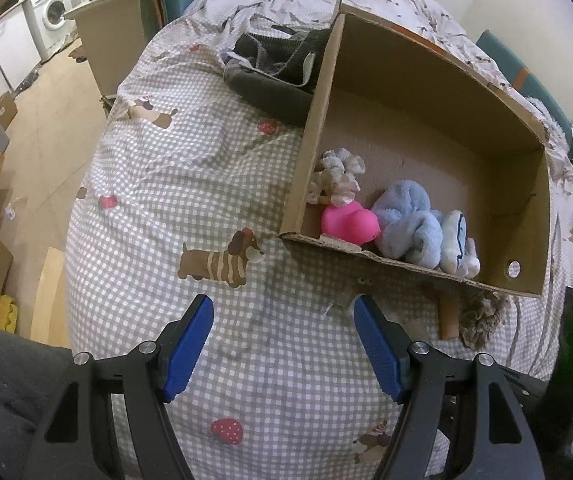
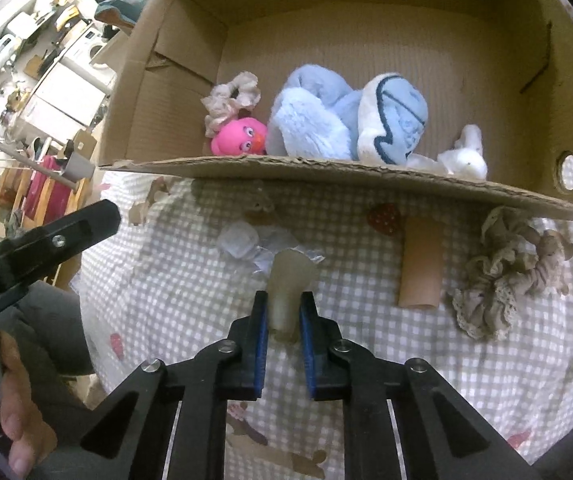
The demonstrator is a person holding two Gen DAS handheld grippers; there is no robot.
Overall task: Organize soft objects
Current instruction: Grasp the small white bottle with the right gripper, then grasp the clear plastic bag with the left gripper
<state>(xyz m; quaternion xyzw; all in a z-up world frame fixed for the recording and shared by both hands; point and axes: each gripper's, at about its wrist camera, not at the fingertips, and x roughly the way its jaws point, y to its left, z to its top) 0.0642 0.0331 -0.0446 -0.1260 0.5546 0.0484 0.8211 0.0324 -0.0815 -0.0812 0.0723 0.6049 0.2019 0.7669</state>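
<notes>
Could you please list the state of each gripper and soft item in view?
Left gripper: open, empty.
Right gripper: shut on pale rubbery piece.
Cardboard box: open, partly filled.
Blue plush: in box.
Pink toy: in box.
Lace scrunchie: outside box.

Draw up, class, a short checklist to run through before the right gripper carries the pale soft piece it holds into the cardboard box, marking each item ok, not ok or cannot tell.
1. Right gripper closed on the pale soft piece: ok, pads press both sides of its stem.
2. Piece lifted off the checked bedcover: cannot tell.
3. Free floor in the cardboard box: ok, bare cardboard behind the blue plush and pink toy.
4. Box's near wall low enough to pass over: cannot tell.
5. Left gripper out of the way: ok, open, off to the left.
6. Items left outside: not ok, tan tube and lace scrunchie remain on the bedcover.
</notes>
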